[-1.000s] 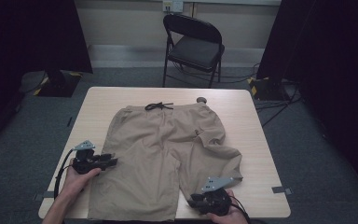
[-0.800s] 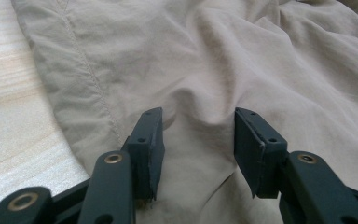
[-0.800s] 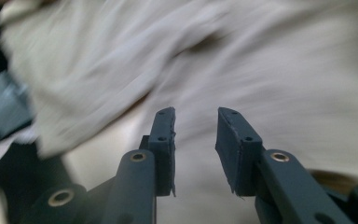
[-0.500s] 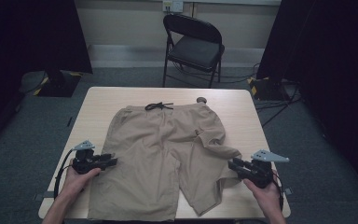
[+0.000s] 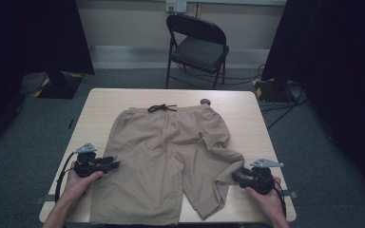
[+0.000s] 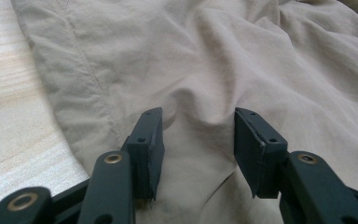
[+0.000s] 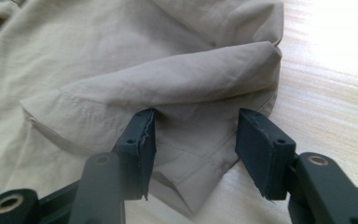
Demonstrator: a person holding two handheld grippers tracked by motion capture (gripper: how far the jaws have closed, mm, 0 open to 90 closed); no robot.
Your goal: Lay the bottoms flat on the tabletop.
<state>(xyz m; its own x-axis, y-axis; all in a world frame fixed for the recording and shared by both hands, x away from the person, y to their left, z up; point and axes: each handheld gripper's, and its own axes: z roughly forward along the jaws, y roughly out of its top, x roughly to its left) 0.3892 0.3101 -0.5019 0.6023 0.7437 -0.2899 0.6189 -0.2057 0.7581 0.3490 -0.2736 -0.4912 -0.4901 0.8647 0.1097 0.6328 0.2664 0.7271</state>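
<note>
A light wooden table (image 5: pixel 247 111) carries a pair of beige shorts (image 5: pixel 166 156) spread flat across its middle, waistband at the far side from both claws and the legs toward the near edge. The left gripper (image 5: pixel 114 165) sits at the shorts' outer left seam, its jaws apart over the cloth, bare tabletop just outside them. The right gripper (image 5: pixel 236 176) lies at the crumpled right leg, hem between its spread jaws, wood beyond.

One pair of shorts (image 5: pixel 171 156), one table (image 5: pixel 109 102), one folding chair (image 5: pixel 197 45), two claws (image 5: pixel 113 165) (image 5: pixel 237 176)
</note>
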